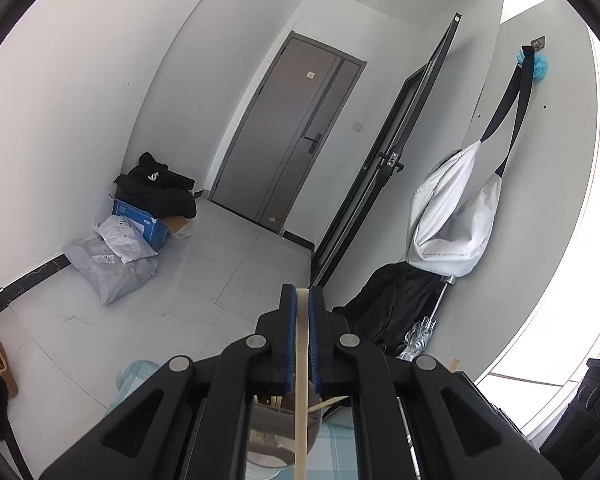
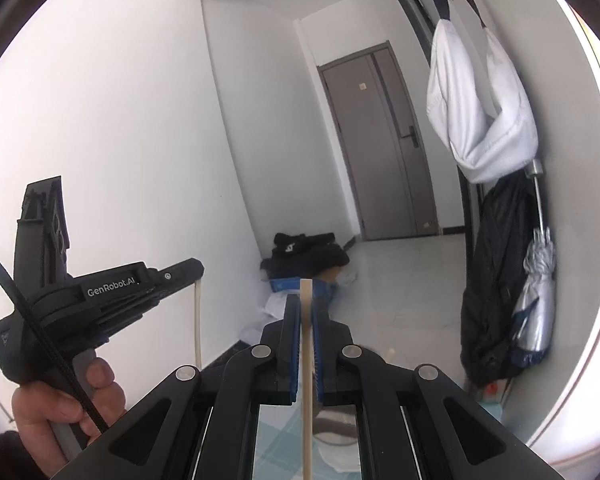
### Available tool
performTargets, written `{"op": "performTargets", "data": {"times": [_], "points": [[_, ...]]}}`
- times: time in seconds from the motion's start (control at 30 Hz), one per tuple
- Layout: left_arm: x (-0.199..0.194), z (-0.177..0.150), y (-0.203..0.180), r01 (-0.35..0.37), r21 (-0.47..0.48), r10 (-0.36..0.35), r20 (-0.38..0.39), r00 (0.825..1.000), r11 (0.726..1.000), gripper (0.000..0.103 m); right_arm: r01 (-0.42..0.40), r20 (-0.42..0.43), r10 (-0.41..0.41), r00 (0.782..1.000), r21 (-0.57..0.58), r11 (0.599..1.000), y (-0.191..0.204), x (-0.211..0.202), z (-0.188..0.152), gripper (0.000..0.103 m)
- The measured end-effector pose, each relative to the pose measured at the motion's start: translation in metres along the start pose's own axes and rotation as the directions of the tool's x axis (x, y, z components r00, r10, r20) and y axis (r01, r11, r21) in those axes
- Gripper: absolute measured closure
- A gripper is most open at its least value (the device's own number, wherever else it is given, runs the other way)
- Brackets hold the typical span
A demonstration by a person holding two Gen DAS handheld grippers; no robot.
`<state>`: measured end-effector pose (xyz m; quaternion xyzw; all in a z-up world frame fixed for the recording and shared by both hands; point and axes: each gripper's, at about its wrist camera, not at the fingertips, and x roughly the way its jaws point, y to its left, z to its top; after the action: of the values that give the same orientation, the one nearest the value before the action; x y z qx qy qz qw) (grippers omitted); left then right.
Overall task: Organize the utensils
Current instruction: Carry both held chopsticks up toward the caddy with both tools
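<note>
The left gripper (image 1: 302, 294) is clamped on a pale chopstick (image 1: 301, 360), a thin cream-coloured stick pinched flat between the blue pads (image 1: 289, 340) and hanging straight down out of the bottom of that view. The right gripper (image 2: 306, 304) is clenched the same way on a second chopstick (image 2: 306, 360), a slightly tanner wooden one whose square top pokes up just above the fingertips while the rest drops away below. From the right-hand view the left gripper shows side-on, held up in the person's left hand (image 2: 66, 400), with its stick dangling from the tip against the white wall. Beneath both tools, glimpsed only through the gaps in the black frames, is a grey holder (image 1: 284, 420) with more pale sticks leaning in it, standing on a teal checked cloth (image 1: 140, 372); how many sticks are inside I cannot make out. Beyond them the room opens onto a pale tiled floor (image 1: 228, 264), with a grey door (image 1: 292, 132) at the far end and a black-framed door (image 1: 400, 152) standing ajar beside it. In the corner lie a blue box (image 1: 140, 220) under dark clothing and some white plastic parcels (image 1: 112, 260). A white bag (image 1: 452, 220) hangs by black straps on the right wall, with a black garment (image 1: 392, 304) and a folded silver umbrella (image 2: 536, 292) below it. The lower ends of both chopsticks are cut off by the frame edge.
</note>
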<state>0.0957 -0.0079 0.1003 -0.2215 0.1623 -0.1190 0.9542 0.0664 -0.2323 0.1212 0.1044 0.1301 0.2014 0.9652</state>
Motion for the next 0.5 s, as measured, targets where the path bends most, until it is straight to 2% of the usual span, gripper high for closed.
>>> {"op": "performTargets", "data": {"times": [0.27, 0.33, 0.5], "points": [[0.036, 0.021, 0.004, -0.002, -0.029, 0.004, 0.070, 0.998, 1.000, 0.100, 0.006, 0.065, -0.004, 0.998, -0.021, 1.000, -0.020, 0.040, 0.031, 0.098], [0.042, 0.020, 0.004, -0.024, -0.018, 0.026, 0.107, 0.994, 1.000, 0.100, 0.022, 0.092, -0.019, 0.996, -0.028, 0.999, -0.024, 0.049, 0.034, 0.098], [0.067, 0.011, 0.007, -0.049, 0.000, 0.049, 0.124, 0.991, 0.999, 0.100, 0.046, 0.107, -0.048, 0.993, 0.017, 0.999, -0.041, 0.083, 0.032, 0.098]]}}
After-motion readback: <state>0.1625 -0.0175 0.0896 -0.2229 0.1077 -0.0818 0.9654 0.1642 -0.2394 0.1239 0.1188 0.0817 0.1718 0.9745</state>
